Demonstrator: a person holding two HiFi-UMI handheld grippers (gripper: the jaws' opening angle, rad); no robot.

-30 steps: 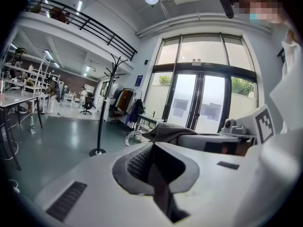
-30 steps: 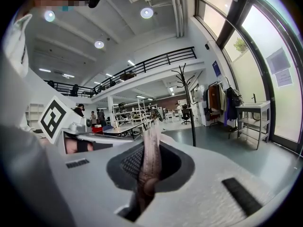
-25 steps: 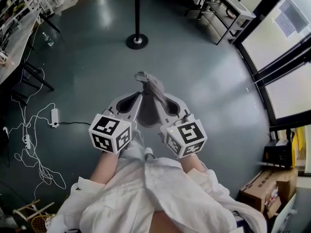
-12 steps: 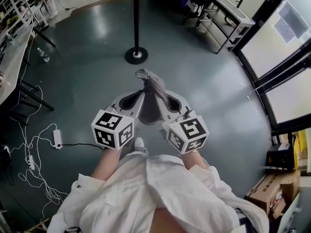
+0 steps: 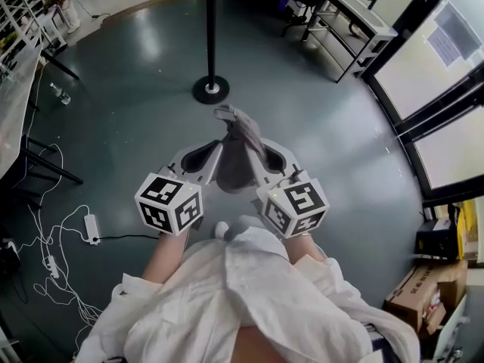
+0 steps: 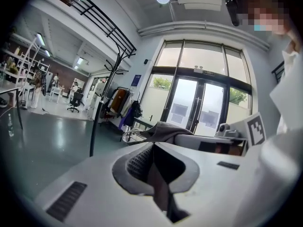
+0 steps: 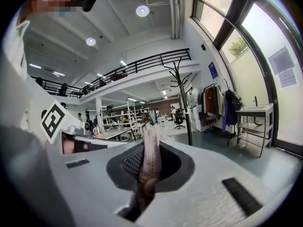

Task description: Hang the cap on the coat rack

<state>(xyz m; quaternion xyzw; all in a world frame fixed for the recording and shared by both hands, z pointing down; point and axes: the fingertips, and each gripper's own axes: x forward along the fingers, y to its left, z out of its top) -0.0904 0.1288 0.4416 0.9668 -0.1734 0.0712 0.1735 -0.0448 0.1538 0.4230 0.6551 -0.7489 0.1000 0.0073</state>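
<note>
A grey cap hangs bunched between my two grippers, held in front of the person's chest. My left gripper is shut on its left edge and my right gripper on its right edge. In the left gripper view the jaws pinch a thin strip of fabric, and the cap bulges beyond them. The right gripper clamps a fold of the cap. The black coat rack stands ahead on a round base. Its hooked top shows in the right gripper view, and its pole in the left.
A metal-frame table stands far right of the rack, beside tall glass doors. Cables and a power strip lie on the floor at left, near a desk leg. Cardboard boxes sit at the lower right.
The rack's base has slid lower in the head view, so it is nearer. Both grippers still hold the cap the same way.
</note>
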